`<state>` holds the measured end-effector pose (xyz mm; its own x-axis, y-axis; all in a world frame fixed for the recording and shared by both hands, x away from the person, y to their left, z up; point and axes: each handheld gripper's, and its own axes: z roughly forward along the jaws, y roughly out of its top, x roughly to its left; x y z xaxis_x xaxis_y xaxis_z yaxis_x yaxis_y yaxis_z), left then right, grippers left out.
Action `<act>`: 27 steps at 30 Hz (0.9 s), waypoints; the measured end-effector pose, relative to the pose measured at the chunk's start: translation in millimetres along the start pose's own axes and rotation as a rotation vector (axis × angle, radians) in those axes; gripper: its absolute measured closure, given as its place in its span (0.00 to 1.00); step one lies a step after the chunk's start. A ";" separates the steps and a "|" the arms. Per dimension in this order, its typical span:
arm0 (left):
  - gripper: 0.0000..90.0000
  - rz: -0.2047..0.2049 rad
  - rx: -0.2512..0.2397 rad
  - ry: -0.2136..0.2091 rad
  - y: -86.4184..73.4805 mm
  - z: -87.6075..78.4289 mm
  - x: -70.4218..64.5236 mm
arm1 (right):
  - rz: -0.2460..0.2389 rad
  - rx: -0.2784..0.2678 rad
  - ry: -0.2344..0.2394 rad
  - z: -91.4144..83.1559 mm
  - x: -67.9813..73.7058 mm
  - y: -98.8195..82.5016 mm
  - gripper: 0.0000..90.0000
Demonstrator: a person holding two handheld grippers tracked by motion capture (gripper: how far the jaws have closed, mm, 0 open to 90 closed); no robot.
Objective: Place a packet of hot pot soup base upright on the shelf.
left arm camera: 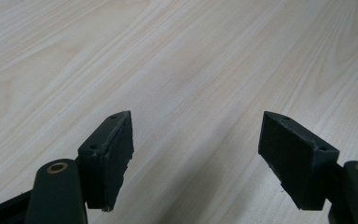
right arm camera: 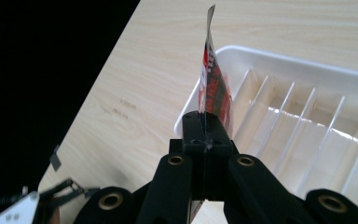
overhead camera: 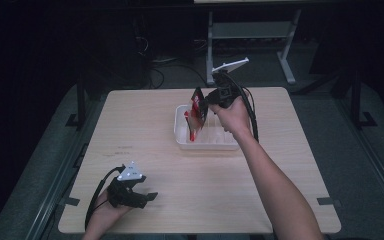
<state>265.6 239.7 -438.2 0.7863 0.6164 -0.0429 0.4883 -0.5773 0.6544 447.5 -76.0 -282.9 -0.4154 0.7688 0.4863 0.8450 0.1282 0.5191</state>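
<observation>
High view: right hand-held gripper [overhead camera: 203, 106] clamped on red packet [overhead camera: 197, 116] (over white tray [overhead camera: 207, 142]); left hand-held gripper [overhead camera: 150, 196] wide apart, empty.

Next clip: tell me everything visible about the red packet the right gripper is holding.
The red packet is a thin, flat, glossy sachet, mostly red with black and white print too blurred to read. It looks like flexible plastic film. The right gripper has its jaws shut on one edge, holding it edge-on and roughly upright. It hangs over the left end of the white divided tray. Whether its lower edge touches the tray cannot be told. It also shows in the high view.
</observation>
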 end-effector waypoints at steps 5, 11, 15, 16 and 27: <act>0.29 0.002 -0.002 0.000 0.3 -0.2 -0.7 | 0.024 -0.022 -0.009 7.3 -0.2 5.1 1.00; 0.29 -0.001 -0.005 0.001 -0.4 -1.2 0.2 | 0.052 -0.049 -0.041 16.7 -3.6 6.9 1.00; 0.29 -0.002 -0.009 0.001 -0.4 -1.5 0.1 | 0.061 -0.047 -0.082 21.5 -5.6 5.9 1.00; 0.29 -0.001 -0.010 0.001 -0.3 -1.5 0.0 | 0.062 -0.050 -0.101 21.6 -5.3 5.8 1.00; 0.29 -0.001 -0.012 0.000 -0.2 -2.2 -0.1 | 0.073 -0.036 -0.175 28.7 -2.9 2.0 0.99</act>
<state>264.5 241.0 -436.6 0.7856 0.6172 -0.0434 0.4848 -0.5704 0.6630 460.1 -60.0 -303.5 -0.2854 0.8729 0.3958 0.8569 0.0474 0.5134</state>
